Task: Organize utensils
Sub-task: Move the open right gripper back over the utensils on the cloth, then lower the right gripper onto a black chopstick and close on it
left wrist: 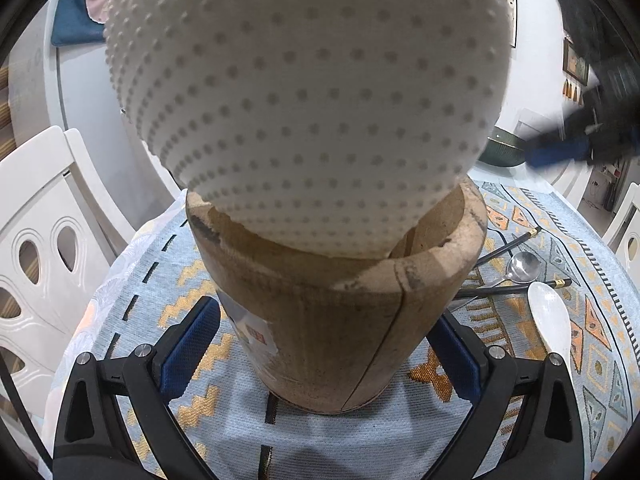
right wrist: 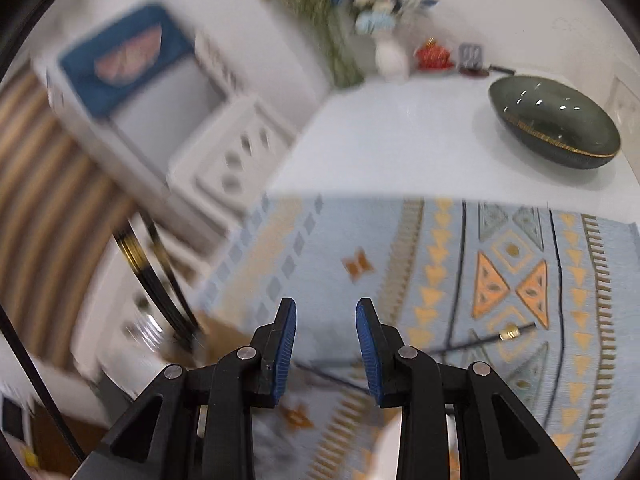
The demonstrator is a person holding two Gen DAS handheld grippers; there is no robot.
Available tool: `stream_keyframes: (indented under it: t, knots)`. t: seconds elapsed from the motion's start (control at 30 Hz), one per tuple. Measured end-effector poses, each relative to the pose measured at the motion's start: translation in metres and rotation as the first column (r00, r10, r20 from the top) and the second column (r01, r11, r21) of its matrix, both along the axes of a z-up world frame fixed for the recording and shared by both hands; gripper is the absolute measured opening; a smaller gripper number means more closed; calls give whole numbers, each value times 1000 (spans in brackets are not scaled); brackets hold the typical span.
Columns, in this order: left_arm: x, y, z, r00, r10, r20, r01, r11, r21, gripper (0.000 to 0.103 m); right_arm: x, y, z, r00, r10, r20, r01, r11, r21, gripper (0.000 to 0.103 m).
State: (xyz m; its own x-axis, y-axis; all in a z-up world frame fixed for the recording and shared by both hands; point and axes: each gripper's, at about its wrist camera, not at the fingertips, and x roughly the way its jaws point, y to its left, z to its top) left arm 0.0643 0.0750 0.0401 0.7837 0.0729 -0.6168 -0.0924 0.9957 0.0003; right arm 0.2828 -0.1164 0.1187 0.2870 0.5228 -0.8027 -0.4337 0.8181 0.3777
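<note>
From the left wrist view we see our left gripper (left wrist: 320, 344) closed around the lower part of a wooden holder (left wrist: 332, 320), its blue pads pressed against both sides. The holder stands upright on a patterned cloth (left wrist: 168, 292) and holds a large white dotted ladle head (left wrist: 304, 92), which fills the holder's mouth and hides the rest of the inside. To the right of the holder, on the cloth, lie black chopsticks (left wrist: 516, 242), a metal spoon (left wrist: 522, 267) and a white spoon (left wrist: 550, 320), all close together. A white chair (left wrist: 44, 240) stands just beyond the cloth's left edge. Our right gripper (left wrist: 580, 136) shows as a dark blur at upper right.

From the right wrist view, which is blurred, our right gripper (right wrist: 326, 344) hangs partly open over the cloth (right wrist: 400, 248) with nothing between its fingers. One chopstick (right wrist: 496, 336) lies on the cloth to its right. Black chopsticks (right wrist: 160, 280) stick up at the left, above a brown patch that may be the holder. Only this view shows the bare white table (right wrist: 400, 140) past the cloth's far edge, with a dark green bowl (right wrist: 554, 122), whose contents we cannot make out, and a vase of flowers (right wrist: 390, 56).
</note>
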Motion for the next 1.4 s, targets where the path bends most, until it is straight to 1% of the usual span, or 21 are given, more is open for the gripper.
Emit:
stream_keyframes:
  t: [0.07,0.17,0.3,0.37,0.43,0.5,0.53,0.57,0.6,0.63,0.7,0.73,0.77,0.83,0.9,0.93,1.0,1.07,1.17,1.23,1.4]
  knots:
    - [2,0,0,1000,-1,-2,1,1000,-3,101,-9,21,-24,989,145,-27,-147,978,-150,30]
    - [2,2,1,1000,-1,-2,1,1000,-4,101,-23,44,-49,959,281,-42,-282,923,-264,30]
    - [3,4,1,1000,-3,-3,3,1000,-9,101,-24,53,-74,944,322,-78,-329,883,-336,30]
    - [4,6,1,1000,-6,-5,6,1000,-19,101,-24,57,-84,928,359,-101,-371,854,-365,30]
    - [4,8,2,1000,-8,-6,8,1000,-25,101,-26,60,-91,911,398,-106,-404,814,-418,30]
    - [4,8,2,1000,-8,-7,8,1000,-25,101,-27,61,-101,897,426,-114,-422,753,-505,30]
    - [4,8,2,1000,-8,-7,8,1000,-25,101,-28,62,-103,894,435,-107,-421,734,-534,30]
    - [4,8,2,1000,-8,-7,8,1000,-25,101,-29,60,-103,892,445,-83,-416,731,-541,30]
    - [4,8,2,1000,-8,-7,8,1000,-26,102,-27,57,-105,896,437,-77,-405,735,-544,29]
    - [4,8,2,1000,-8,-7,8,1000,-26,102,-24,53,-104,910,410,-67,-380,754,-537,22]
    - [4,8,2,1000,-8,-7,8,1000,-27,102,-15,45,-103,932,352,-81,-344,796,-497,17]
    - [4,8,2,1000,-8,-7,8,1000,-26,102,-8,37,-102,949,299,-99,-309,828,-467,16]
    - [4,7,2,1000,-8,-7,8,1000,-26,102,-4,32,-102,959,263,-109,-283,846,-452,16]
    - [4,8,2,1000,-8,-7,8,1000,-26,102,10,10,-102,979,116,-166,-173,906,-386,15]
    - [4,7,2,1000,-8,-7,8,1000,-27,102,19,-15,-102,970,-4,-244,-72,951,-301,11]
    - [4,8,2,1000,-8,-7,8,1000,-26,102,22,-33,-103,952,-80,-294,1,966,-260,8]
    - [4,8,2,1000,-8,-7,8,1000,-26,102,22,-65,-108,902,-190,-387,114,971,-211,6]
    - [4,8,2,1000,-8,-8,7,1000,-25,102,17,-84,-108,870,-231,-435,157,967,-200,5]
    - [4,7,3,1000,-7,-8,7,1000,-24,102,6,-95,-107,857,-222,-465,130,967,-221,5]
    - [4,7,3,1000,-7,-8,7,1000,-24,102,-7,-99,-106,848,-201,-490,87,965,-246,5]
    - [4,6,3,1000,-6,-7,6,1000,-21,102,-10,-95,-108,858,-200,-473,33,940,-338,5]
